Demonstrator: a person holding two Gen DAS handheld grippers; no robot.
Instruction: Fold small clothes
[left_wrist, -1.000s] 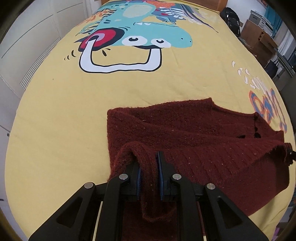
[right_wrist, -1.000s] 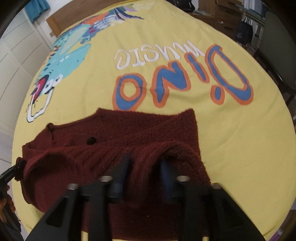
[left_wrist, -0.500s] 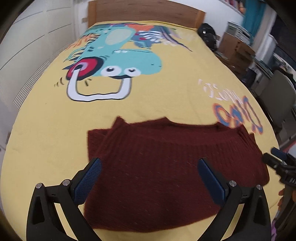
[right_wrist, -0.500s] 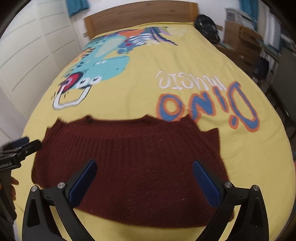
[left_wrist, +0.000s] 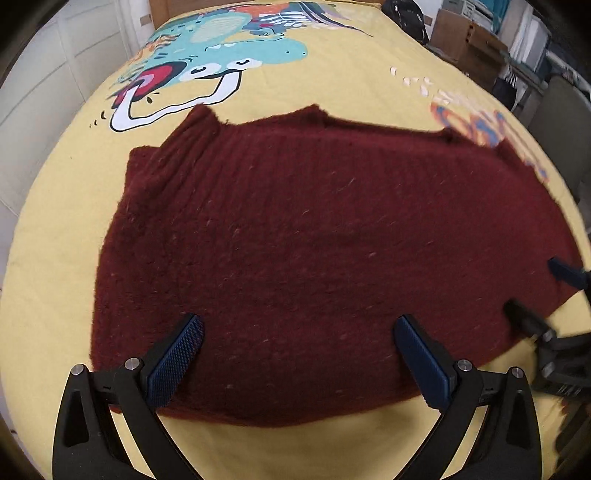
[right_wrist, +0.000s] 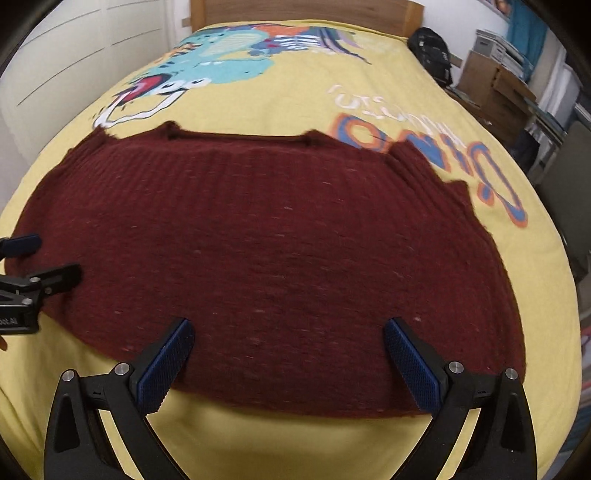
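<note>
The dark red ribbed knit sweater (left_wrist: 314, 240) lay spread flat on the yellow dinosaur-print bedspread (left_wrist: 332, 85). Above its near hem, the left gripper (left_wrist: 295, 354) and right gripper (right_wrist: 286, 354) both hung with blue-padded fingers (right_wrist: 166, 365) spread wide, gripping nothing.

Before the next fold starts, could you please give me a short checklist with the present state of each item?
1. Left claw open, nothing pinched: ok.
2. Right claw open, nothing pinched: ok.
3. Maroon sweater spread flat on the yellow bedspread: ok.
4. Far edge smooth: not ok, small flaps stick up there.
5. Both claws apart from each other: ok.
6. Sleeves tucked neatly underneath: cannot tell.
</note>
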